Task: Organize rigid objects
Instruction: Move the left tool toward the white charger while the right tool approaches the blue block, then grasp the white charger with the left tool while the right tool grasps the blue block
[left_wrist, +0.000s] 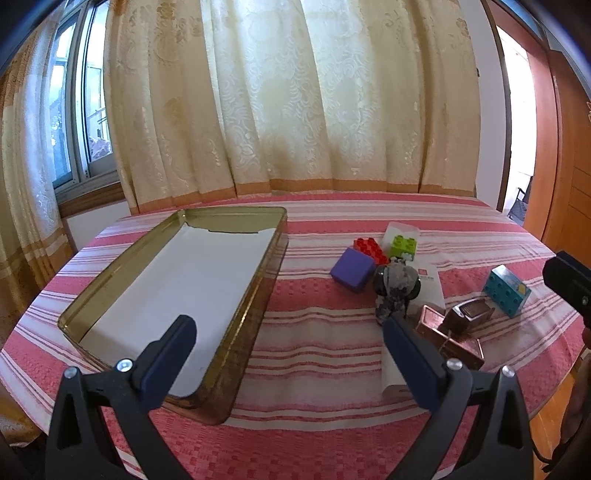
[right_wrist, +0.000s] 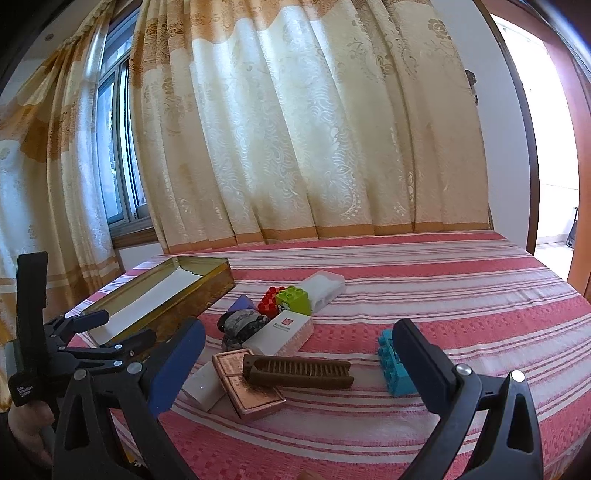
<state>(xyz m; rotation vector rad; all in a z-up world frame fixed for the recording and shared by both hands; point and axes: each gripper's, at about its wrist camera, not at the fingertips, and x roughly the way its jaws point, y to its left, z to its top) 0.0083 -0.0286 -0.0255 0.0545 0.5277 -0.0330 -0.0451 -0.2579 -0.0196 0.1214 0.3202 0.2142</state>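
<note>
Task looks unstarted: tin (left_wrist: 177, 291) at left-centre of the left wrist view holds only its white liner, nothing inside. All items lie loose on the striped worktop (left_wrist: 317, 332) right of it: purple cube (left_wrist: 352, 269), red brick (left_wrist: 369, 249), green brick (left_wrist: 403, 246), white case (right_wrist: 325, 290), grey figure (left_wrist: 395, 288), white box (right_wrist: 282, 332), copper tin (right_wrist: 249, 387) with brown comb (right_wrist: 299, 373) lying across it, teal brick (left_wrist: 508, 290) off alone toward the right. Left gripper (left_wrist: 291, 354) jaws spread, empty, low over the tin's near corner; right gripper (right_wrist: 295, 365) jaws spread, empty, framing comb and copper tin. Cluster is tight, so neighbours likely get nudged; teal brick has free room. Tin wall is a lip to clear. Worktop's right edge is near the teal brick.
</note>
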